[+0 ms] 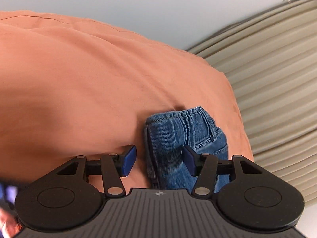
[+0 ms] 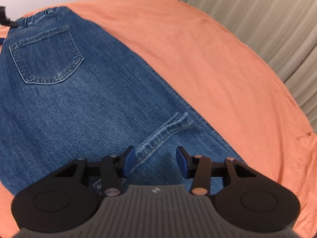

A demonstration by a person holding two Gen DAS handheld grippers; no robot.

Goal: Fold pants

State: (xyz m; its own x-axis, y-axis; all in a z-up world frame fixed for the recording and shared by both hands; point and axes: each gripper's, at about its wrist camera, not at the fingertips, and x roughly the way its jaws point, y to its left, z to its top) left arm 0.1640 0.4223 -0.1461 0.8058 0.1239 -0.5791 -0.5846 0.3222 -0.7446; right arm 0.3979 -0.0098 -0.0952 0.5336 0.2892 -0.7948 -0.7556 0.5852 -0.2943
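Blue denim pants [image 2: 75, 99] lie flat on an orange bedsheet [image 2: 208, 59], folded lengthwise, back pocket [image 2: 46, 57] up and the waistband at the far left. A hem edge [image 2: 164, 132] lies across the denim near me. My right gripper [image 2: 155, 161] is open just above the denim by that hem. In the left wrist view the elastic waistband end of the pants [image 1: 184, 130] rises between the jaws of my open left gripper [image 1: 159, 162]; the fingers are not touching it. The other gripper's tip [image 2: 5, 18] shows at the waistband.
The orange sheet [image 1: 89, 79] covers the whole bed. Beige pleated curtains [image 2: 267, 25] hang beyond the bed's far right edge, also in the left wrist view [image 1: 277, 89]. A pale wall [image 1: 138, 4] is behind.
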